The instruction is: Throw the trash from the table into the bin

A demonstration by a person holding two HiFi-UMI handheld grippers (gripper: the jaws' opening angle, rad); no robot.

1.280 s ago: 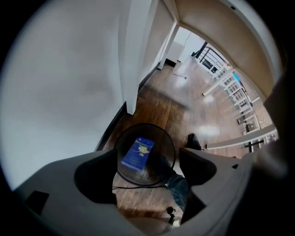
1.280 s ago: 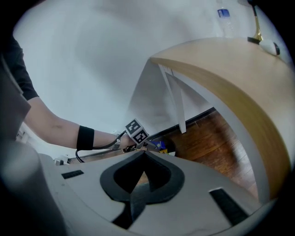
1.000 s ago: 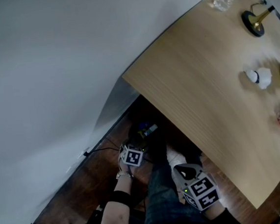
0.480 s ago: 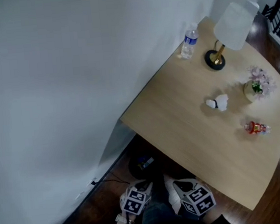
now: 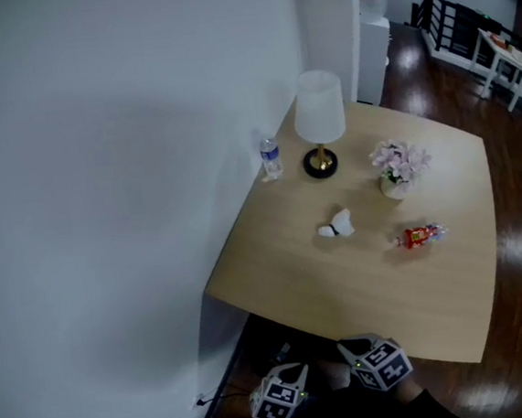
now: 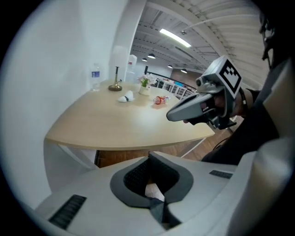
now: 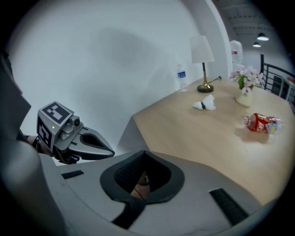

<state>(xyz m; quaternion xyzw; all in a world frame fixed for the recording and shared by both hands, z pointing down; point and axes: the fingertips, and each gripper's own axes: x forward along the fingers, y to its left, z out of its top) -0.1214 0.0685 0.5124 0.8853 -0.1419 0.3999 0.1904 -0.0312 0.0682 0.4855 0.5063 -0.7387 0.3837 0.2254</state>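
Both tongs hang low before the near edge of the counter (image 5: 372,312). The left tongs (image 6: 150,159) have just been closing and are shut on nothing, and the right tongs (image 7: 144,156) are likewise closed and empty. The 2 pieces of trash, a crumpled white paper (image 5: 338,226) and a red crushed bottle (image 5: 420,235), lie mid-counter, well apart from the tongs, which seem held back to survey before a reach.

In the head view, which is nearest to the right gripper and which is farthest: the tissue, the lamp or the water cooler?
1. Tissue, mid-table.
2. Lamp, at the table's far side by the wall.
3. Water cooler, on the floor beyond the table.
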